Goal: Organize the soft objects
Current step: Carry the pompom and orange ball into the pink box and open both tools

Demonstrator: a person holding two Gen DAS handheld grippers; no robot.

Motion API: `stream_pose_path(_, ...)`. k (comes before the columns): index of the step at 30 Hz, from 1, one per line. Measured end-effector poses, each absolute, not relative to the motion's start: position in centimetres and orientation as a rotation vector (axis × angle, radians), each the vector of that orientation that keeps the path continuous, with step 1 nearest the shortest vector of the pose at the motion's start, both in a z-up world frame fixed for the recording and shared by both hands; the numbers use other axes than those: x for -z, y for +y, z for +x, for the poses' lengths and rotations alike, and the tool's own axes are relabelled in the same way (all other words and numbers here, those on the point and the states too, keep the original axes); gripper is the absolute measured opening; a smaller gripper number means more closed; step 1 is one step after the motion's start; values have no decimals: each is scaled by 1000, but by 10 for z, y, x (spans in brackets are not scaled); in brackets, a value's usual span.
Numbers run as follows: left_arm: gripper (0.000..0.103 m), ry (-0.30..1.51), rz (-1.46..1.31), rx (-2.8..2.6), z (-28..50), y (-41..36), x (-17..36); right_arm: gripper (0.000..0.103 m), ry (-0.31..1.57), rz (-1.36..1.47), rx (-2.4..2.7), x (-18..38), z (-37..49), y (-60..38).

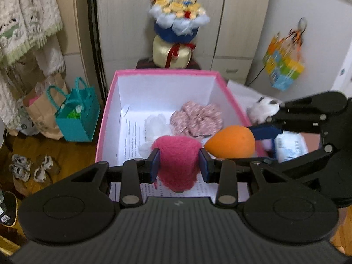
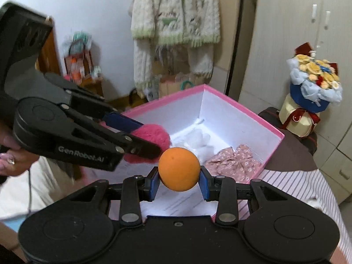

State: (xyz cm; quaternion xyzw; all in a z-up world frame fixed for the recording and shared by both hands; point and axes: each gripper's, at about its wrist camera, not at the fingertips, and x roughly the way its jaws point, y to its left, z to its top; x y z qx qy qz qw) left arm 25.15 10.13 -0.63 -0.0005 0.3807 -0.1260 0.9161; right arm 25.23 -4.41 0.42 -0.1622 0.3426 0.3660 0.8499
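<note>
Each wrist view looks steeply down along its own hand-held gripper, close above the open pink cardboard box [image 1: 105, 118] [image 2: 272, 132], which both share, seemingly from neighbouring sides.

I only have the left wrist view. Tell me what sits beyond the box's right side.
Observer: A striped cloth covers the surface there, beside the pink box.
Operator: Report the orange sponge's grip.
Observer: The right gripper pinches the orange sponge across its middle, both pads touching.
Operator: Say who holds the left gripper.
Observer: A hand wearing a ring grips its handle; the left gripper is shut on the pink pompom.
</note>
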Motion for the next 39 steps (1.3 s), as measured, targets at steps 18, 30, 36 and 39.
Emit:
stream_pose_path(18,34,1020,-37,235,319,99,48,42,826,-715,-867,44,311,-2)
stream_pose_path(30,55,928,24,253,292,99,32,61,766,-594,-832,31,298,-25)
stream_pose_path(36,56,890,79,299,265,97,22,61,722,-422,-844,13,269,-48)
stream_pose_path(39,56,874,85,316,253,98,14,61,710,-360,-836,5,256,-58)
